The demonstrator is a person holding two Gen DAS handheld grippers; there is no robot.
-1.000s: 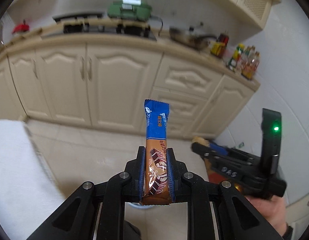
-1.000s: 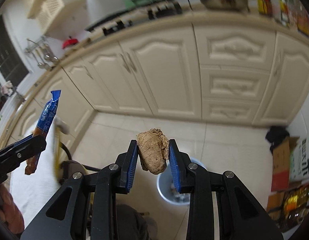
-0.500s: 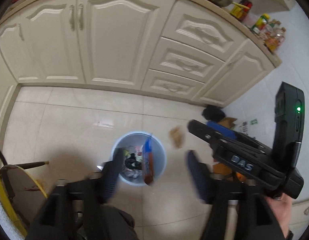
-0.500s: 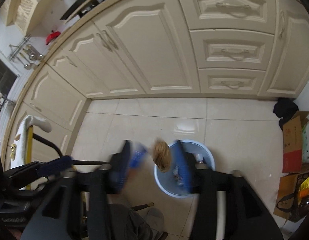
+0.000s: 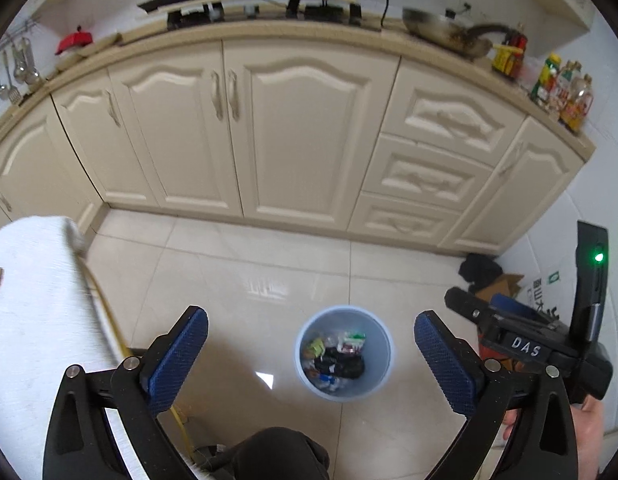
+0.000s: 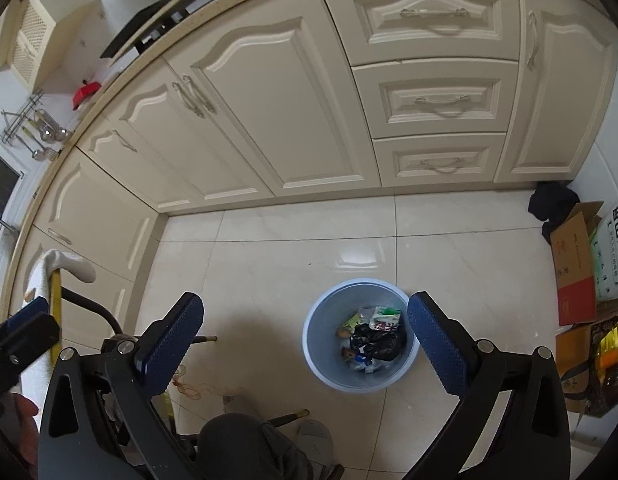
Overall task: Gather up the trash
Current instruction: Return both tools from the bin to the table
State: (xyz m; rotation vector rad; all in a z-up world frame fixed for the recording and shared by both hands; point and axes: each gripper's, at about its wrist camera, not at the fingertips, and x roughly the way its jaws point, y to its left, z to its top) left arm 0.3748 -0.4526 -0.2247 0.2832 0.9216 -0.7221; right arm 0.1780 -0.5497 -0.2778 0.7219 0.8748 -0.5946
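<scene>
Trash (image 5: 336, 354) lies in the bin (image 5: 307, 330) on the floor | left hand-held gripper (image 5: 311, 350) and right hand-held gripper (image 6: 305, 338): jaws opening, nothing between | risk: bin tipped if hand-held grippers are lowered carelessly onto its rim.

Both tongs, left (image 5: 311, 354) and right (image 6: 305, 340), opening, empty.

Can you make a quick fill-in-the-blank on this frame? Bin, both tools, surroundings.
1. The light blue trash bin stands on the tiled ____.
2. Between the left tool's opening blue pads, nothing is ____.
3. The right tool's jaws are also opening, with ____ between them.
4. A cardboard box sits to the ____ of the bin in the right wrist view.

Missing words: floor; held; nothing; right
</scene>
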